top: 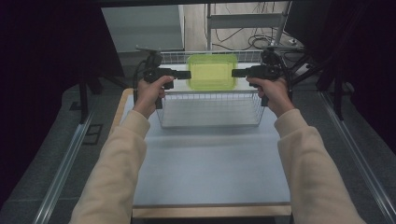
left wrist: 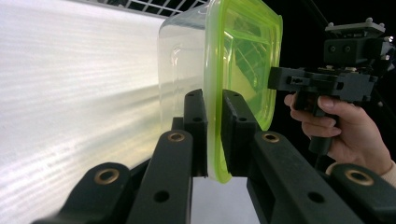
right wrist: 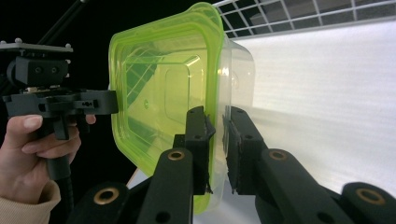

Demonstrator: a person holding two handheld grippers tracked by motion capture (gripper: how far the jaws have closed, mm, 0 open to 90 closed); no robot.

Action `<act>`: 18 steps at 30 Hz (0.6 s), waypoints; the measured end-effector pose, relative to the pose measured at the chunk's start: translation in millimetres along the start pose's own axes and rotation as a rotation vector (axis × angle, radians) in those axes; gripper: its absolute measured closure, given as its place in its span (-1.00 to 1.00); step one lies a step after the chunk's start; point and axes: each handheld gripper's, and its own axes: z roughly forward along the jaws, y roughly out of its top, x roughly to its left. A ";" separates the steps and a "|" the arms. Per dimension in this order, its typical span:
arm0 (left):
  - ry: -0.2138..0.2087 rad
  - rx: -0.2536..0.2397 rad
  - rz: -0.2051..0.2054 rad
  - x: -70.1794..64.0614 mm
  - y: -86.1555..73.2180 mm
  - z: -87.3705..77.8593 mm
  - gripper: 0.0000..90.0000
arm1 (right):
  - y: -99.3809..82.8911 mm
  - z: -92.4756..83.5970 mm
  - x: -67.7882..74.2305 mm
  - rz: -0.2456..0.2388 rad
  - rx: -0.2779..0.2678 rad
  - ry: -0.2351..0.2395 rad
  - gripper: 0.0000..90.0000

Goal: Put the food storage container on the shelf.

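Observation:
A clear plastic container with a lime-green lid (top: 211, 72) hangs between my two grippers, over the far part of a wire basket (top: 210, 113). My left gripper (top: 187, 73) is shut on the lid's left rim, and my right gripper (top: 235, 73) is shut on its right rim. In the left gripper view the black jaws (left wrist: 214, 100) pinch the green edge of the container (left wrist: 243, 60), with the right gripper (left wrist: 273, 77) at the far side. In the right gripper view the jaws (right wrist: 217, 116) clamp the rim of the container (right wrist: 163, 84), opposite the left gripper (right wrist: 114, 101).
The white wire basket stands at the far end of a pale table (top: 210, 163). Dark curtains hang on both sides. Metal rails (top: 65, 163) run along the floor left and right of the table. Cables and a rack (top: 243, 21) lie beyond the basket.

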 end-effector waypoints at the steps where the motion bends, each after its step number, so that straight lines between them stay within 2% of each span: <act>1: 0.000 0.001 -0.009 2.2 1.3 1.0 0.83 | 2.0 1.6 -0.6 0.002 0.001 -0.006 0.78; 9: 0.002 0.009 -0.058 14.0 6.0 9.0 0.82 | 8.6 12.7 -8.9 0.038 0.015 -0.031 0.75; 12: 0.010 -0.003 -0.071 15.1 7.2 10.3 0.82 | 10.8 14.8 -10.3 0.045 0.014 -0.034 0.74; 15: 0.014 -0.009 -0.078 15.1 8.0 12.4 0.81 | 12.4 17.7 -9.9 0.030 0.018 -0.062 0.70; 18: 0.023 -0.011 -0.082 14.7 9.0 13.7 0.80 | 13.0 20.2 -11.5 0.039 0.002 -0.067 0.69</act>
